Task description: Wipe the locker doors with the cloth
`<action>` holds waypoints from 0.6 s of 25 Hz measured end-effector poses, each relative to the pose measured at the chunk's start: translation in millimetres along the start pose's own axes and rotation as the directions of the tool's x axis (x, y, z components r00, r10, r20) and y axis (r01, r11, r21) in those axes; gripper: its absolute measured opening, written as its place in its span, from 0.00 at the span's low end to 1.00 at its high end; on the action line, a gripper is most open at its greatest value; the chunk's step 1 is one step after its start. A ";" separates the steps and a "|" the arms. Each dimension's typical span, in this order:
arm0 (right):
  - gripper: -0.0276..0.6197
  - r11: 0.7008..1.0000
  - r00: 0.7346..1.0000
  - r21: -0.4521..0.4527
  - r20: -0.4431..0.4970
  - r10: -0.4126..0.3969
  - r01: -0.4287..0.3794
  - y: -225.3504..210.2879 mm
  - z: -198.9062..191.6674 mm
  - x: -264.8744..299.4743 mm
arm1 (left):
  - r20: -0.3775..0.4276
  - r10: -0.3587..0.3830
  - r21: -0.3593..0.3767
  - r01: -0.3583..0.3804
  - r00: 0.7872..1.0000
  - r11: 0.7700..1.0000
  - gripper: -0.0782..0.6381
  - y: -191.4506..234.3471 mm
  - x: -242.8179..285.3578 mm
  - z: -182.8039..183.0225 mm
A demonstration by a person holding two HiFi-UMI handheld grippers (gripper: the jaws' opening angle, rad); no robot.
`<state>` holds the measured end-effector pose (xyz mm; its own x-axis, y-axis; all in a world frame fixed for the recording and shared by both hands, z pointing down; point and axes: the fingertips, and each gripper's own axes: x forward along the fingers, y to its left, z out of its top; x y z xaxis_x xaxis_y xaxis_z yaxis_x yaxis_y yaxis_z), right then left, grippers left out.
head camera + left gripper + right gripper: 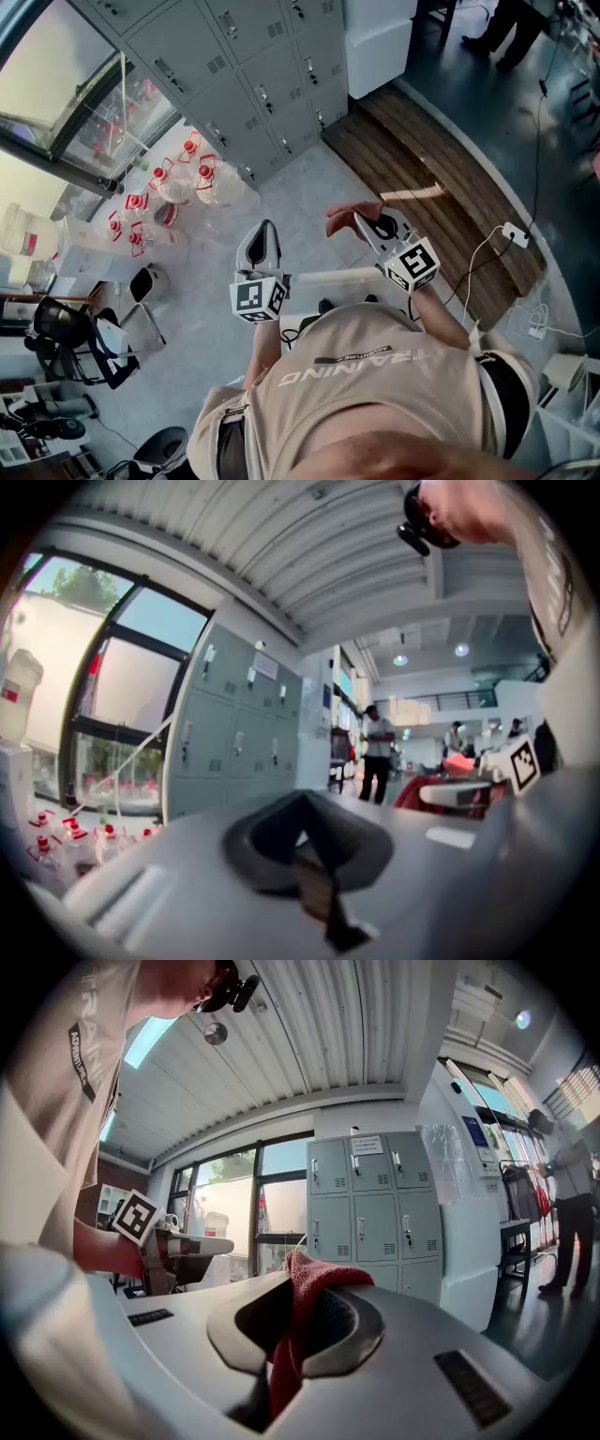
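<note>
- The right tool (302, 1290) is clenched on a red terry cloth (317, 1275). A fold of the cloth stands up above the jaw tips, and the rest hangs down between the jaws towards the tool's body.
- In the head view the right tool (364, 219) is held in the air in front of the person's beige T-shirt (375, 375). The cloth (343, 217) bunches at its far-left tip.
- The left tool (300, 801) is clenched with its dark jaws meeting in a point and nothing between them. In the head view it (264, 227) is held just left of the right tool, with the two apart.
- The grey metal locker doors (262, 75) stand at the far side of the pale floor, well apart from the cloth. The right gripper view faces them (375, 1208) straight on, and the left gripper view shows them (234, 733) to its left.
- Clear plastic water bottles with red caps (178, 178) are clustered on the floor left of the lockers, below a window.
- A strip of brown wooden floor boards (441, 178) runs along the right.
- A standing person in dark trousers (562, 1199) is at the far right.
</note>
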<state>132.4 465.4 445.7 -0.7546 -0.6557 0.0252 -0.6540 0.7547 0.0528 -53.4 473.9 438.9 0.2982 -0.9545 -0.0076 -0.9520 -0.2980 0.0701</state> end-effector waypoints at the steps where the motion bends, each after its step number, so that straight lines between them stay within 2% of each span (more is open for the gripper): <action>1: 0.09 1.000 1.000 0.021 -0.008 0.000 0.000 7.6 -2.7 1.0 | -0.012 -0.006 -0.003 0.006 1.000 1.000 0.12 2.6 -4.7 -2.6; 5: 0.09 0.995 1.000 0.098 -0.025 -0.008 0.010 35.0 -12.0 11.6 | -0.037 -0.043 0.009 0.043 0.998 0.999 0.12 19.1 -13.4 -1.9; 10: 0.09 0.995 0.998 0.083 -0.031 -0.061 0.064 40.7 -9.6 31.5 | -0.004 -0.082 0.010 0.082 0.997 0.997 0.12 47.6 -6.5 5.3; 15: 0.09 0.989 0.991 0.055 -0.030 -0.134 0.135 43.3 -10.3 46.6 | -0.012 -0.097 0.004 0.098 0.995 0.995 0.12 75.8 -12.3 -4.8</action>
<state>69.5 467.4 459.4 -0.6584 -0.7511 0.0482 -0.7519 0.6592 0.0004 -128.8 463.1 449.1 0.3904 -0.9207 -0.0028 -0.9186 -0.3897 0.0649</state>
